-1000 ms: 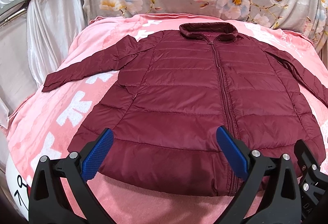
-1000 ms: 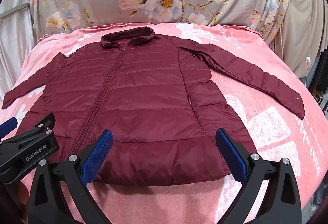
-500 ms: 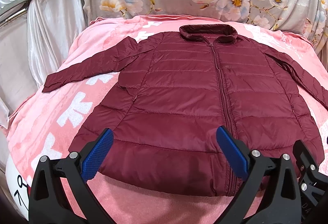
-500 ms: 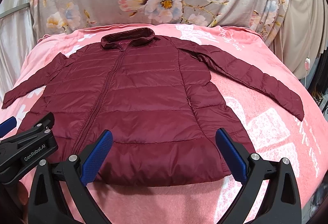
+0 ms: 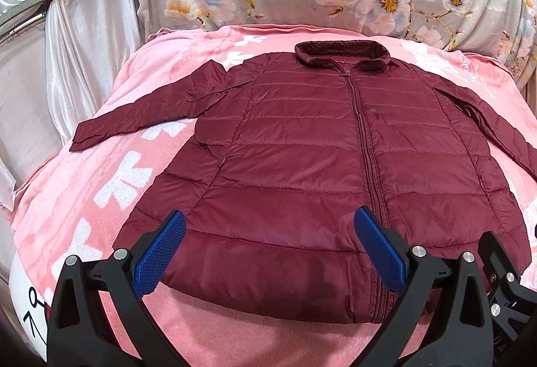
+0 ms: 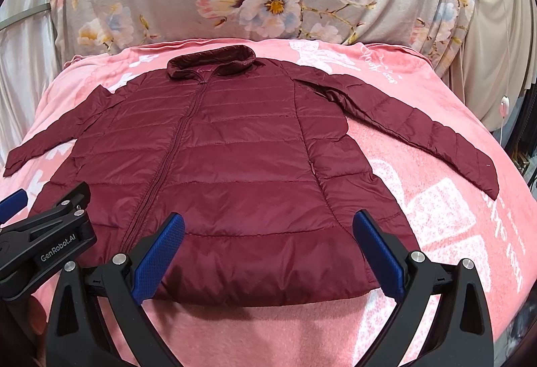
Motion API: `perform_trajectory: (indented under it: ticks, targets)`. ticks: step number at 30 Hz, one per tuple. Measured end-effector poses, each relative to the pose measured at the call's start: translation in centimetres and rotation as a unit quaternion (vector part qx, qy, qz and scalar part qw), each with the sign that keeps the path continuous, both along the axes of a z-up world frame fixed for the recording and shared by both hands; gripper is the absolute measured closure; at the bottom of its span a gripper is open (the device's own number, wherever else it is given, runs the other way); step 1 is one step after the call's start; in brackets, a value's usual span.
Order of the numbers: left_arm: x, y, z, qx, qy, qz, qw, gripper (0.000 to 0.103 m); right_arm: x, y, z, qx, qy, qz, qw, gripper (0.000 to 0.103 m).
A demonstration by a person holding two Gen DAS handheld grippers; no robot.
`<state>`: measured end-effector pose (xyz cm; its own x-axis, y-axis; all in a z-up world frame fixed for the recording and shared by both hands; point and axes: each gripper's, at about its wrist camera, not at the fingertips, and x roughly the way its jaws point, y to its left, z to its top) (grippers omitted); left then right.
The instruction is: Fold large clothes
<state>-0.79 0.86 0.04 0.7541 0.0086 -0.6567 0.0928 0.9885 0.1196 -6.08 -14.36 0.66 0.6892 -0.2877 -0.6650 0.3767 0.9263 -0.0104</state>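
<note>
Jacket point(image 5: 329, 165) flat on pink blanket point(image 5: 100, 165), collar far, hem nearest me. Left gripper point(image 5: 268, 253) and right gripper point(image 6: 266, 254) both wide, empty, side by side over hem.

A maroon jacket point(image 6: 235, 165) lies flat, zipped, on the pink blanket point(image 6: 453, 232); right tongs point(image 6: 268, 253) gape above its hem.

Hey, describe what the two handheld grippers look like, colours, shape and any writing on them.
Both the left gripper and the right gripper have matte black plastic frames with triangular cut-outs, silver round bolts, and two blue fingers with a knurled grip texture. White lettering "GenRobot.AI" marks the left one's side. No cables or sleeves show.
</note>
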Motion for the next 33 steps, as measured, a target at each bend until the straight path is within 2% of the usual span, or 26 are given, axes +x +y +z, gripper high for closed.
perform_trajectory:
  ticks: [17, 21, 24, 27, 30, 33]
  targets:
    - [0.0, 0.1, -0.1, 0.0, 0.0, 0.0, 1.0, 0.005, 0.0, -0.1, -0.3, 0.002, 0.0, 0.0, 1.0, 0.005]
    - [0.1, 0.4, 0.1, -0.004, 0.002, 0.001, 1.0, 0.005, 0.0, -1.5, -0.6, 0.005, -0.002, -0.011, 1.0, 0.005]
    - [0.4, 1.2, 0.2, -0.01, 0.002, 0.009, 0.9999, 0.005, -0.6, -5.7, -0.7, 0.027, -0.01, -0.049, 0.998, 0.005]
    - [1.4, 2.9, 0.3, -0.025, 0.002, 0.022, 0.9995, 0.005, -1.6, -11.9, -0.8, 0.072, -0.029, -0.107, 0.991, 0.005]
    - [2.4, 4.3, 0.5, -0.042, -0.002, 0.031, 0.9986, 0.005, -3.1, -18.2, -1.5, 0.12, -0.05, -0.169, 0.977, 0.005]
    - [3.2, 5.5, 0.7, -0.061, -0.006, 0.044, 0.9971, 0.005, -4.8, -24.2, -2.9, 0.169, -0.065, -0.234, 0.955, 0.005]
